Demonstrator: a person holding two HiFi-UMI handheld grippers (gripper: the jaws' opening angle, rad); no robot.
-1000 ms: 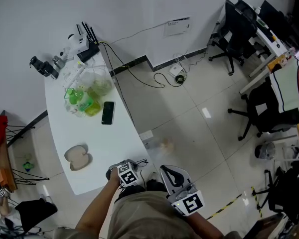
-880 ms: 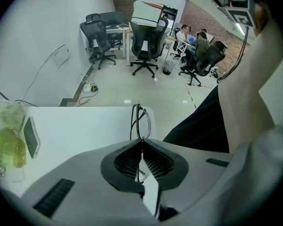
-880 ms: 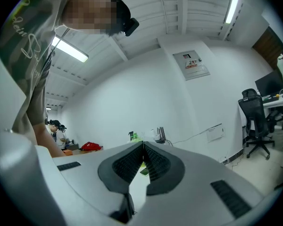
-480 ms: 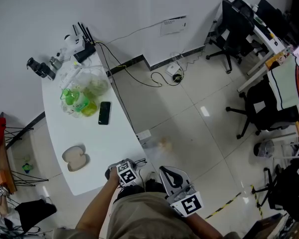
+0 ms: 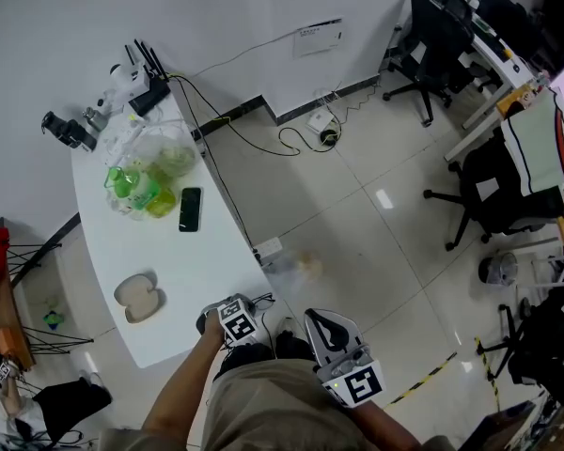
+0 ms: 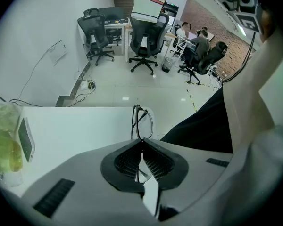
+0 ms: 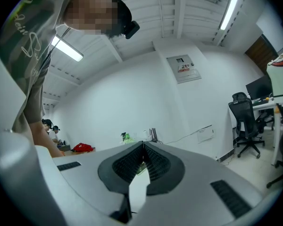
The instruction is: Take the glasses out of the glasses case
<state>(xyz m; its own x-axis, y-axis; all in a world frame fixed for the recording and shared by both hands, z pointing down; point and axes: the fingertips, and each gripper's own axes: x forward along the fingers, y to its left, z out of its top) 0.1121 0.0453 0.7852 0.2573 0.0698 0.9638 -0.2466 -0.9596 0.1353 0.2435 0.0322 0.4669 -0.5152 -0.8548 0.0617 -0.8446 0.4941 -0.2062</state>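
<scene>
At the near end of the white surface (image 5: 197, 252), my left gripper (image 6: 141, 142) has its jaws pinched on the glasses (image 6: 140, 119) by the frame, likely sparing the lenses, apart from the open glasses case (image 5: 139, 299). My right gripper (image 7: 142, 149) points upward out of the way, jaws closed on nothing.

Nothing can be read: the print on the wall sheet (image 5: 318, 38), upper middle of the head view, and on the red-marked label (image 7: 184, 67) of the wall box (image 7: 186, 77), upper middle of the right gripper view, is too small.
</scene>
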